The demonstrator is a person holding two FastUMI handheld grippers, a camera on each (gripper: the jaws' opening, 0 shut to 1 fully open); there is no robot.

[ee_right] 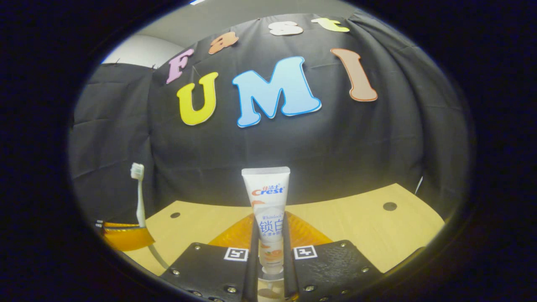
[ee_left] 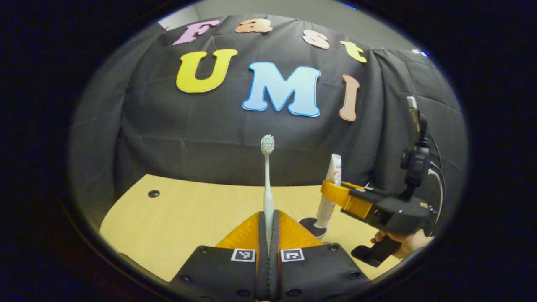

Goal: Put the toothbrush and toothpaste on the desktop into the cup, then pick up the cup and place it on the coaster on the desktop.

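Note:
A pale toothbrush (ee_left: 267, 176) stands upright, bristles up, with my left gripper (ee_left: 268, 218) shut on its handle. To its right, my right gripper (ee_left: 335, 188) grips a white toothpaste tube (ee_left: 331, 188), also upright, cap end down. Below the tube sits a dark round object (ee_left: 309, 224), partly hidden by my orange finger; I cannot tell whether it is the cup or the coaster. In the right gripper view the toothpaste tube (ee_right: 268, 214) stands between the fingers of my right gripper (ee_right: 270, 235). At the far left there, the left gripper (ee_right: 126, 237) holds the toothbrush (ee_right: 138, 197).
The light wooden desktop (ee_left: 188, 218) (ee_right: 356, 226) stretches under both grippers, with small dark holes (ee_left: 153, 193) (ee_right: 389, 206) in it. A hand (ee_left: 407, 243) holds the right gripper's handle. The black cloth wall stands close behind the desk.

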